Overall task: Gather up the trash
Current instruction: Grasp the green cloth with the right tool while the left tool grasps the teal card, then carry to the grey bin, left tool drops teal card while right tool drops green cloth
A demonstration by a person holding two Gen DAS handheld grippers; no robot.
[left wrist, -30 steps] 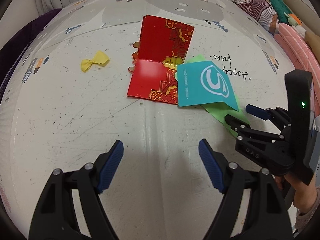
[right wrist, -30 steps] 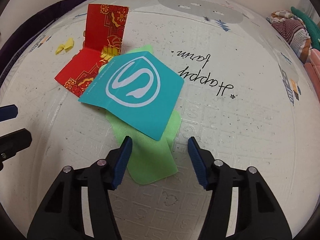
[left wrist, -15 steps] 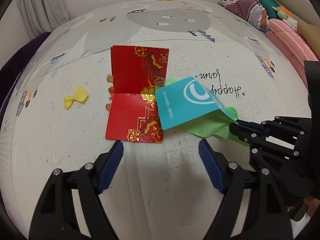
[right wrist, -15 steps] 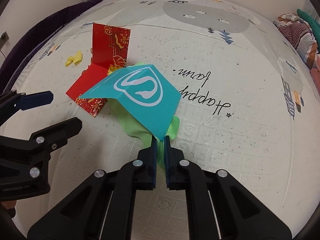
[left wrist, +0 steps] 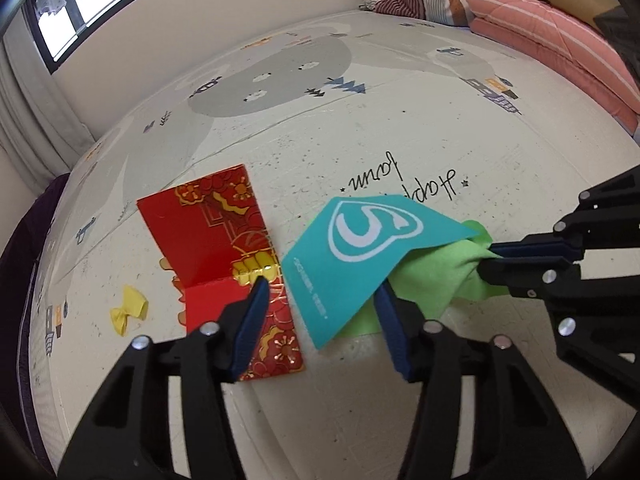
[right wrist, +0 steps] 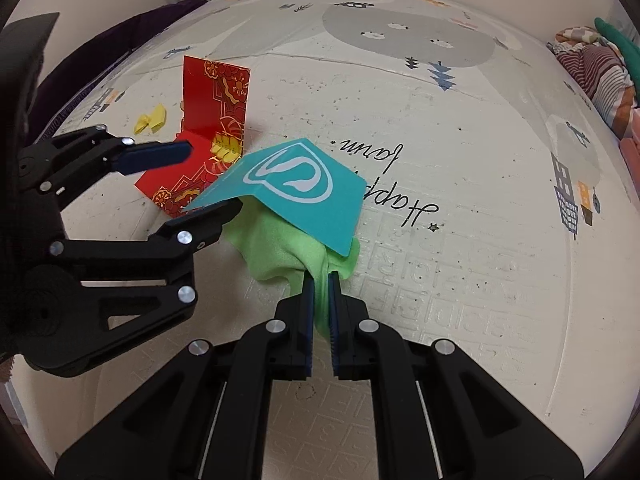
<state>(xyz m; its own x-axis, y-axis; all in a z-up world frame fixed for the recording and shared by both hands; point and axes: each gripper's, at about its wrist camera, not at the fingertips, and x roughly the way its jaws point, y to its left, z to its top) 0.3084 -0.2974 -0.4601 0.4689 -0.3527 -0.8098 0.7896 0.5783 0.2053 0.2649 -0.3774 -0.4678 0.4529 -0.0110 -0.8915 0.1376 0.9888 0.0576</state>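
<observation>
The green cloth (right wrist: 280,240) is pinched by the closed right hand-held gripper (right wrist: 320,280), the teal card (right wrist: 296,184) is straddled by the closing left hand-held gripper (left wrist: 320,308), and 2 scraps are left.

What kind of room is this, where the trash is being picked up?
Most likely a child's play area or bedroom at home. The floor is a cartoon-printed play mat reading "Happy farm", folded striped quilts and soft toys are piled at its edge, and a curtained window sits above.

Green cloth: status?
Right gripper shut on green cloth. Left gripper closing around teal card, not gripping. Red envelope beside.
</observation>
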